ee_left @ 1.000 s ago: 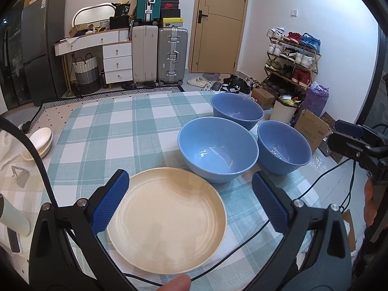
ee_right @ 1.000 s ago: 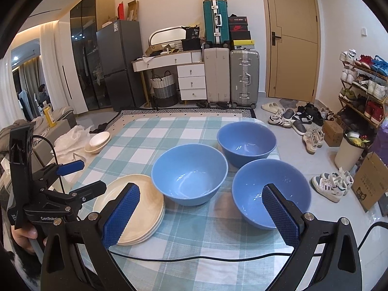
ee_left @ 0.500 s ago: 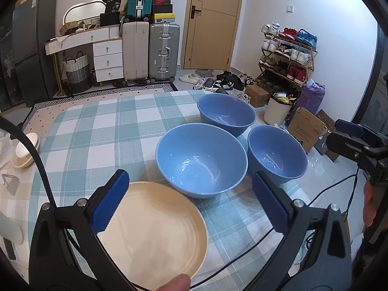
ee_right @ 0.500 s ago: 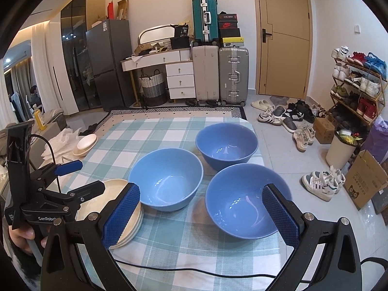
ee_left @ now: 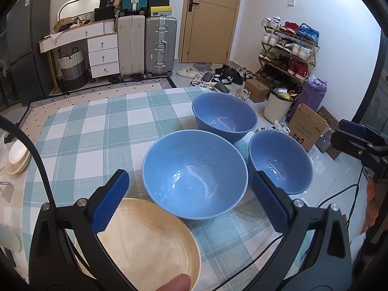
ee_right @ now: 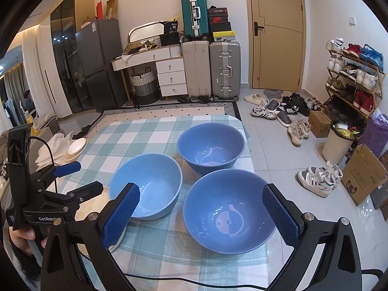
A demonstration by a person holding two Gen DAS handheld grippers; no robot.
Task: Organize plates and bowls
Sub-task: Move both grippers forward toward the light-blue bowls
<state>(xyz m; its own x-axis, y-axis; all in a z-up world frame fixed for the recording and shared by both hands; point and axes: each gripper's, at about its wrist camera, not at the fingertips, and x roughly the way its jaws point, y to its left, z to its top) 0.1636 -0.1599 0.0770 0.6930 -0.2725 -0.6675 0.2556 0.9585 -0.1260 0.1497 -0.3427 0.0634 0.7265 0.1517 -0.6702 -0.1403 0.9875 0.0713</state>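
Three blue bowls sit close together on the checked tabletop [ee_left: 80,131]: the middle bowl [ee_left: 194,174], the far bowl [ee_left: 224,116] and the right bowl [ee_right: 229,212]. The cream plate [ee_left: 148,242] lies near left, just beside the middle bowl. The left gripper [ee_left: 191,198] and right gripper [ee_right: 201,215] both hang released, grasping nothing.

Counter [ee_right: 155,126] under a green-and-white checked cloth. Three blue bowls on it: left bowl [ee_right: 145,185], far bowl [ee_right: 210,149] and near bowl [ee_right: 229,212] close together toward the right edge. Cream plates [ee_left: 148,245] at the near left, just beside the left bowl. Black cable [ee_right: 169,280] across the near edge. Small white dishes [ee_right: 76,146] at the far left.
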